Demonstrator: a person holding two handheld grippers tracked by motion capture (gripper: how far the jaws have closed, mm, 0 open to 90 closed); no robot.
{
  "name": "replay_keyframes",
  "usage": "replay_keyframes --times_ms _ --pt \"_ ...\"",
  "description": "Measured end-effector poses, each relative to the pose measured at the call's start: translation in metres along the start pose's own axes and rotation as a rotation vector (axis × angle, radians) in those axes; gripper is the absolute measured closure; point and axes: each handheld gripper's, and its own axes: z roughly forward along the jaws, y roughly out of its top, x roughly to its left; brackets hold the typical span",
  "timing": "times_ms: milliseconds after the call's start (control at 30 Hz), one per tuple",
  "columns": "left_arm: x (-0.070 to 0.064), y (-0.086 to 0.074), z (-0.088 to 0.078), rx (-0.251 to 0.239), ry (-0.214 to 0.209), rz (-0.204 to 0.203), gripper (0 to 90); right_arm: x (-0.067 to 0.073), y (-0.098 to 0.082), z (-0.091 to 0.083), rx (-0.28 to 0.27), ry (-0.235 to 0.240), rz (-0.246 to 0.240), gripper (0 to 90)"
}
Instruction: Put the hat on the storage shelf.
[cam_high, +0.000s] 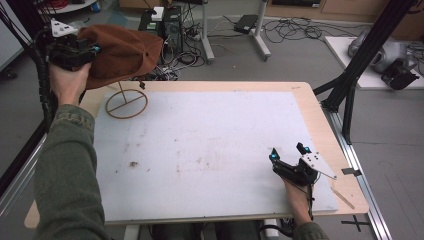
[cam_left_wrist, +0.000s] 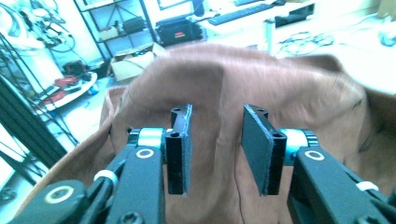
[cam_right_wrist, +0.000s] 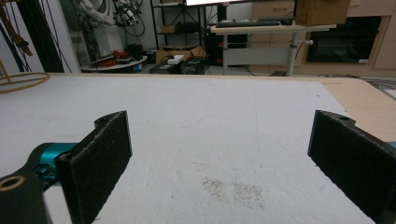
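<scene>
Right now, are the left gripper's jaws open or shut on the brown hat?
Open: the left gripper shows a gap between its jaws; the brown hat lies beyond, unpinched.

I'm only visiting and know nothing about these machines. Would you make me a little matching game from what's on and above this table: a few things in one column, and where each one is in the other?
Things:
1. brown cloth
2. wooden ring stand
3. right gripper
4. white mat

Places:
A. low over the table's near right part, jaws wide apart
B. spread over most of the tabletop
C. raised above the table's far left corner, at the left gripper
D. standing on the far left of the table, under the cloth

Pairs: 1-C, 2-D, 3-A, 4-B
</scene>
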Motion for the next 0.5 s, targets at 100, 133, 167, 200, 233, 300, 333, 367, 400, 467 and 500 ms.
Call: replay_keyframes --times_ms 100,133,167,200,233,300,333,367,400,467,500 --pt "-0.001 0.001 -0.002 -0.014 0.002 0.0 57.9 0.001 0.0 -0.001 0.0 -0.001 0.004 5.4" --pt "-0.001 0.001 -0.003 -0.017 -0.001 0.002 57.9 0.001 0.0 -0.001 0.0 -0.001 0.004 5.4" --pt "-0.003 0.002 -0.003 -0.023 -0.004 0.005 56.5 0.001 0.0 -0.001 -0.004 -0.001 0.004 5.4" --pt "-0.004 0.003 -0.003 -0.026 -0.004 0.014 56.5 0.001 0.0 -0.001 -0.004 -0.001 0.004 5.4" --pt "-0.006 0.004 -0.003 -0.029 -0.001 0.017 53.0 0.001 0.001 -0.001 -0.007 -0.002 0.001 5.4" --pt "-0.007 0.004 -0.004 -0.036 -0.002 0.018 49.9 0.001 0.001 -0.002 -0.008 -0.002 0.0 5.4" --pt "-0.007 0.004 -0.005 -0.042 0.0 0.017 49.9 0.001 0.001 -0.002 -0.008 -0.002 0.0 5.4" --pt "-0.007 0.005 -0.007 -0.052 0.012 0.011 42.6 0.001 0.001 -0.002 -0.009 -0.003 0.006 5.4" --pt "-0.007 0.005 -0.007 -0.052 0.012 0.011 38.6 0.001 0.002 -0.002 -0.012 -0.004 0.002 5.4" --pt "-0.007 0.005 -0.011 -0.084 0.031 -0.001 35.5 0.0 0.002 -0.002 -0.012 -0.004 0.005 5.4" --pt "-0.006 0.006 -0.013 -0.098 0.038 -0.002 34.0 0.0 0.002 -0.002 -0.012 -0.002 0.004 5.4"
